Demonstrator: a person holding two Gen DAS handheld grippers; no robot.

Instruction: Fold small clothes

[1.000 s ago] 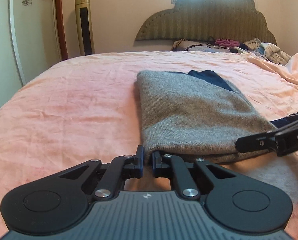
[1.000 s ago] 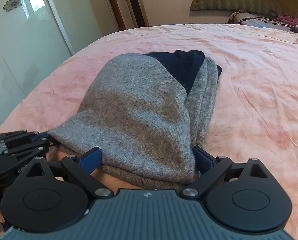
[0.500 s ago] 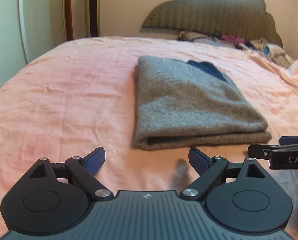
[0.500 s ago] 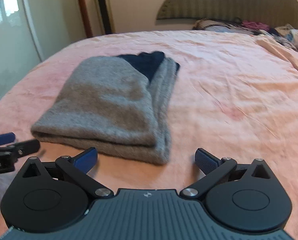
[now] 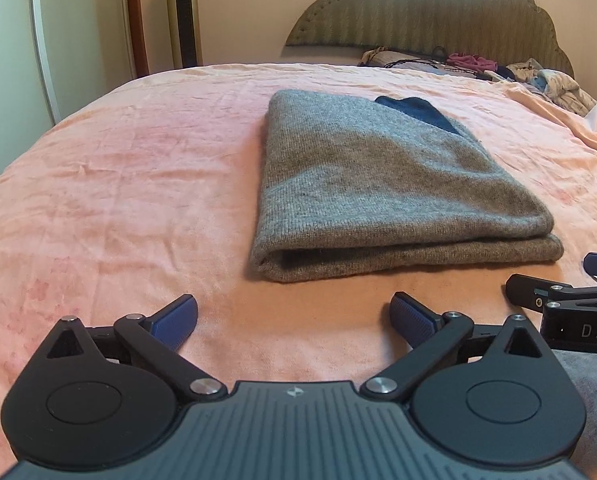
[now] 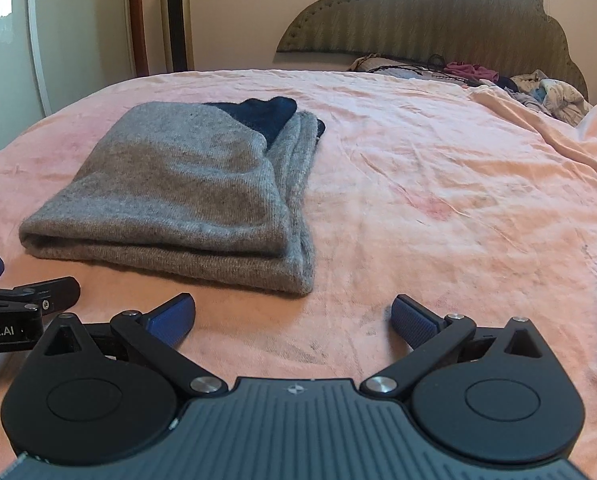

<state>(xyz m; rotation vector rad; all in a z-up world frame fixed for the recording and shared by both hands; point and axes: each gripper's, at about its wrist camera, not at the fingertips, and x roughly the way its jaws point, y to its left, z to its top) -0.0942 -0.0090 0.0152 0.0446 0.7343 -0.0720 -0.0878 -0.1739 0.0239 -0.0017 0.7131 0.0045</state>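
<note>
Bedroom scene: a big bed with a wrinkly pink blanket (image 5: 110, 184), a scalloped padded headboard (image 5: 430, 12) at the far end and a messy heap of clothes (image 6: 538, 92) piled by it. The grey knit sweater (image 5: 378, 184) sits in the middle of the blanket folded into a neat stack, with a bit of dark navy fabric (image 6: 258, 114) poking out at its far end, so this piece looks basically done to me; what's left is probably that heap by the headboard, if it counts. The left gripper (image 5: 294, 314) is opening its jaws, wide apart with nothing between them, just bare blanket. The right gripper (image 6: 294, 316) is spread fully and empty too. A second ago the left one was pinched on the sweater's near edge and the right straddled it; now both sit back from it.
</note>
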